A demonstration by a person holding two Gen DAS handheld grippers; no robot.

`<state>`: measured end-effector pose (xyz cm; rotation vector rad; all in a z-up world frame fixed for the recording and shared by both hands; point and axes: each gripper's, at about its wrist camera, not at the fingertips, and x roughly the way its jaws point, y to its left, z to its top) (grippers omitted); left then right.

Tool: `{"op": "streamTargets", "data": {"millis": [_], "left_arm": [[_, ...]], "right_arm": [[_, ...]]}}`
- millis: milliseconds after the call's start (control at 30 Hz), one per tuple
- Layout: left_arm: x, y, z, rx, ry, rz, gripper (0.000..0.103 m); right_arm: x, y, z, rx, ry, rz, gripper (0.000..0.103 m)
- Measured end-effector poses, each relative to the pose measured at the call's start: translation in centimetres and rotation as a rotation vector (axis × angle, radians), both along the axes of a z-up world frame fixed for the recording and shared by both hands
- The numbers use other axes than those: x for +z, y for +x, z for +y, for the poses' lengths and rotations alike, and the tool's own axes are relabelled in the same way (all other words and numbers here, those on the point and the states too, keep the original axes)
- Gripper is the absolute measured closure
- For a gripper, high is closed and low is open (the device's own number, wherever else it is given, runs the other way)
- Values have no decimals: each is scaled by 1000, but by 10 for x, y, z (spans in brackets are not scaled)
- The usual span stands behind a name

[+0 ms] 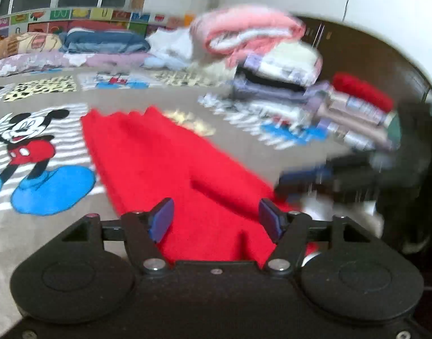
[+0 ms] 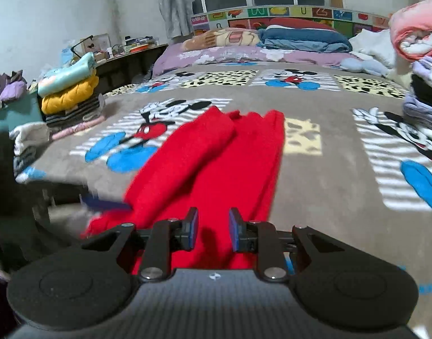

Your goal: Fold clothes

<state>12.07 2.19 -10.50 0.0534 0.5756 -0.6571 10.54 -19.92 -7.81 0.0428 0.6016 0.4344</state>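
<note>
- left gripper (image 1: pixel 216 220) first, from its own wrist camera: we are holding it with jaws spread wide, nothing between the blue pads (image 1: pixel 163 223), hovering over the near end of the red garment (image 1: pixel 170 163).
- we are seeing that garment lying lengthwise on the cartoon-print bedspread (image 1: pixel 46 141), running away from us in long folds.
- we are seeing blurred stacks of folded clothes (image 1: pixel 314 96) lying to the right.
- right gripper (image 2: pixel 213 227), in its wrist view: we are keeping its jaws partly apart, gripping nothing, above the red garment (image 2: pixel 216 163).
- we are looking at folded piles (image 2: pixel 69 90) sitting at the bed's left edge, well apart from the garment.
</note>
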Motion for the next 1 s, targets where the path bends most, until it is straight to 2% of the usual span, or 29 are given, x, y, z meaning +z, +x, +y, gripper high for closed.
{"op": "streamTargets", "data": {"millis": [200, 267, 333, 400, 533, 567, 600, 667, 700, 733, 833, 1000], "left_arm": [[-8, -6, -24, 16, 162, -15, 32], [-3, -19, -21, 9, 183, -54, 32], [-2, -32, -17, 11, 229, -83, 32], [-1, -44, -15, 18, 284, -122, 32], [-5, -63, -16, 32, 360, -193, 32], [-4, -63, -17, 46, 362, -201, 32], [0, -57, -17, 74, 344, -194, 37], [8, -43, -19, 131, 307, -180, 54], [12, -37, -20, 159, 289, -173, 66], [16, -30, -20, 187, 270, -166, 70], [30, -7, -24, 259, 223, -145, 73], [47, 67, -44, 256, 255, -100, 80]], "right_arm": [[-14, -38, -4, 12, -78, -69, 77], [-19, -51, -5, 16, -104, -91, 77], [-23, -63, -7, 21, -129, -114, 71], [-26, -75, -7, 31, -162, -134, 71], [-25, -89, -3, 70, -278, -196, 70], [-25, -90, -2, 74, -294, -207, 70], [-24, -91, -1, 76, -299, -213, 69], [-23, -93, -1, 76, -290, -219, 69], [-22, -95, -2, 71, -279, -222, 68], [-22, -95, -4, 64, -260, -222, 68], [-22, -92, -11, 41, -187, -207, 68], [-24, -89, -9, 48, -133, -226, 68]]}}
